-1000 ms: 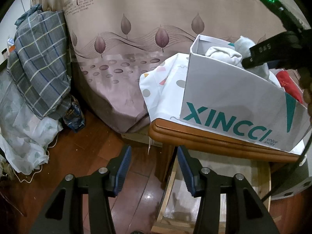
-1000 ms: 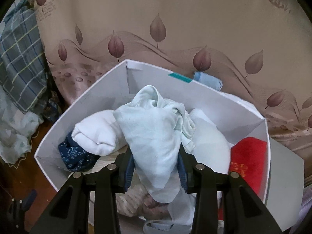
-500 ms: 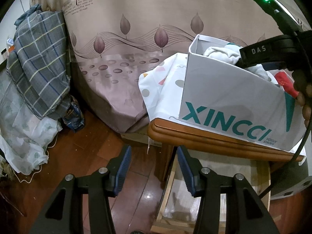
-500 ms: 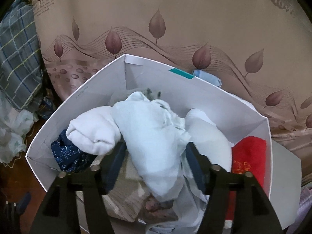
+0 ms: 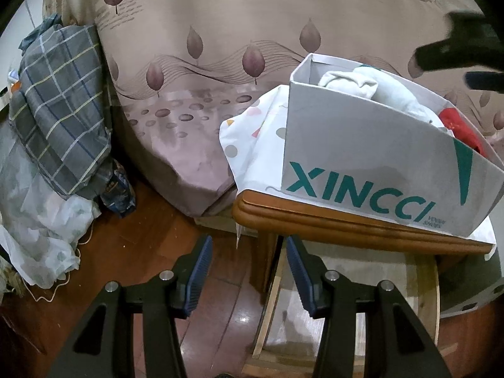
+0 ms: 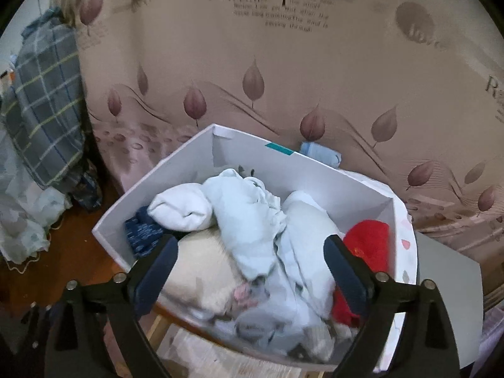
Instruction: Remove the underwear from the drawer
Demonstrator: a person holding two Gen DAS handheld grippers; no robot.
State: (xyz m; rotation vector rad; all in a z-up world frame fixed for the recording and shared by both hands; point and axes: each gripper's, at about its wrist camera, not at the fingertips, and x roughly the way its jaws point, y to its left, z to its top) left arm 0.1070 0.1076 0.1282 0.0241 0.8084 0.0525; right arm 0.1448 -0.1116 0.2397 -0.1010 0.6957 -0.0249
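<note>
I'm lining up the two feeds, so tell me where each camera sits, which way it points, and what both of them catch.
Left wrist: rides the left tool, low, looking level over the wood floor at the side of the white box on the wooden table; its open fingers show, and the right tool's dark shape at the upper right.
Right wrist: rides the right tool, above the box, looking down onto the pale blue garment; its open fingers frame it.
Shared: box, pale clothes, red cloth, leaf-print curtain, plaid fabric.

A crumpled pale blue-white cotton underwear [image 6: 249, 220] is lying on top of the clothes pile, in the middle of the white cardboard box [image 6: 315, 170] printed with green letters, which is serving as drawer
</note>
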